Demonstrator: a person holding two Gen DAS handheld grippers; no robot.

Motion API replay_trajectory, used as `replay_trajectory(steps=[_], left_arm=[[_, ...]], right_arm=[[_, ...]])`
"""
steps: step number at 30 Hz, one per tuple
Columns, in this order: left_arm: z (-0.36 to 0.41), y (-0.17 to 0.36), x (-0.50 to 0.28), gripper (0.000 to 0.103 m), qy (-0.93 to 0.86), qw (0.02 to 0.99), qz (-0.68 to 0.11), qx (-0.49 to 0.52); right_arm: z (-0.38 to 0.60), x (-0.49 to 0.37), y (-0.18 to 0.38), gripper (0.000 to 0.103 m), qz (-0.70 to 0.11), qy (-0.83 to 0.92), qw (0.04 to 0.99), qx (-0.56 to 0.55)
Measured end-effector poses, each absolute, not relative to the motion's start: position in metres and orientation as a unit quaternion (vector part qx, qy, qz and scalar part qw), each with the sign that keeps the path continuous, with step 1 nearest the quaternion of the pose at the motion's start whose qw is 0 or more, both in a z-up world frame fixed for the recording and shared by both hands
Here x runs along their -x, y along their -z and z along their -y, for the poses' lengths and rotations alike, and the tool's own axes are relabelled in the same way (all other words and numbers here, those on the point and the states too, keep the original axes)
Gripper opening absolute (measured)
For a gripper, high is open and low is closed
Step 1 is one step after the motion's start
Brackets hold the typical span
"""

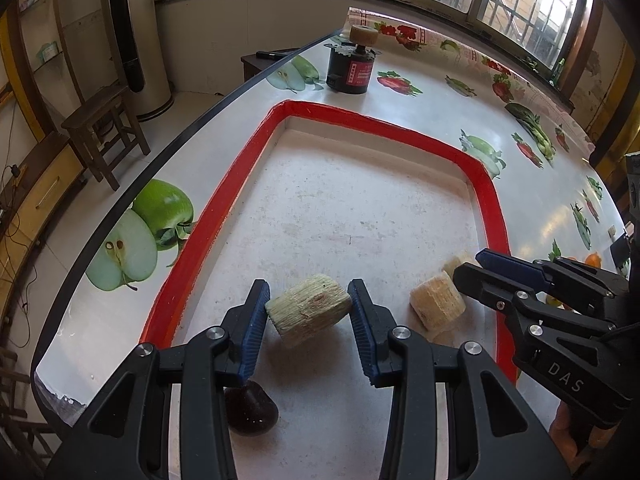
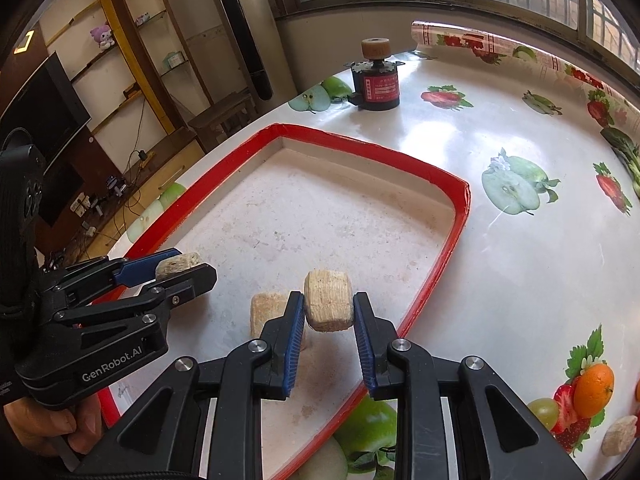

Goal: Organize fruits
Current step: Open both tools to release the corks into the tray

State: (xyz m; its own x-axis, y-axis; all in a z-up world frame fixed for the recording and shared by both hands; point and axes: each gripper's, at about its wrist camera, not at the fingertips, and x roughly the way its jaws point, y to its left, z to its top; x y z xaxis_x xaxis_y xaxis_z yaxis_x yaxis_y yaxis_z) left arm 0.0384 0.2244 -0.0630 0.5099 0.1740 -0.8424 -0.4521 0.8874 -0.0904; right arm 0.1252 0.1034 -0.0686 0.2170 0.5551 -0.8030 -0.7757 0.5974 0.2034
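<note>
Your left gripper [image 1: 309, 309] held a greenish sugarcane chunk [image 1: 308, 310] between its blue pads, jaws closed on its two ends, above the near part of the red-rimmed tray [image 1: 192, 256]. Your right gripper [image 2: 329, 307] likewise clamped a pale sugarcane chunk [image 2: 329, 301], lifted over the tray's near right side. A third cane piece [image 2: 266, 314] lay on the tray floor just left of the right gripper's left finger. A dark, rounded fruit [image 1: 250, 410] sat on the tray floor beneath your left gripper, partly hidden by its finger. One more pale chunk [image 2: 620, 436] rested on the fruit-print tablecloth [image 2: 520, 264], well right of the tray. Beyond the tray's far rim stood a black cylinder with a red label [image 1: 351, 68], topped by a small tan roll.
</note>
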Motion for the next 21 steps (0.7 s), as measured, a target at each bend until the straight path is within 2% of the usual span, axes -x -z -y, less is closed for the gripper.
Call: replay_trajectory(steps=[4, 5, 7, 9, 14, 18, 21], left_arm=[[-0.225, 0.063, -0.036, 0.04, -0.188, 0.851, -0.465, 0.154], [-0.224, 0.063, -0.035, 0.043, -0.19, 0.851, -0.465, 0.155], [-0.224, 0.06, -0.032, 0.055, -0.196, 0.852, -0.461, 0.151], [-0.223, 0.056, -0.028, 0.059, -0.2, 0.855, -0.456, 0.148], [-0.218, 0.049, -0.02, 0.059, -0.203, 0.857, -0.451, 0.146], [-0.211, 0.043, -0.013, 0.059, -0.198, 0.86, -0.446, 0.15], [-0.202, 0.037, -0.007, 0.059, -0.193, 0.864, -0.44, 0.149]], right_arm=[[-0.102, -0.124, 0.067, 0.03, -0.45, -0.434, 0.771, 0.119], [-0.102, -0.124, 0.066, 0.032, -0.449, -0.433, 0.772, 0.119], [-0.099, -0.123, 0.063, 0.04, -0.448, -0.435, 0.773, 0.115], [-0.095, -0.121, 0.06, 0.042, -0.445, -0.435, 0.775, 0.112], [-0.08, -0.114, 0.046, 0.043, -0.435, -0.438, 0.78, 0.101], [-0.06, -0.106, 0.032, 0.051, -0.421, -0.437, 0.789, 0.092], [-0.044, -0.1, 0.023, 0.051, -0.414, -0.438, 0.794, 0.083]])
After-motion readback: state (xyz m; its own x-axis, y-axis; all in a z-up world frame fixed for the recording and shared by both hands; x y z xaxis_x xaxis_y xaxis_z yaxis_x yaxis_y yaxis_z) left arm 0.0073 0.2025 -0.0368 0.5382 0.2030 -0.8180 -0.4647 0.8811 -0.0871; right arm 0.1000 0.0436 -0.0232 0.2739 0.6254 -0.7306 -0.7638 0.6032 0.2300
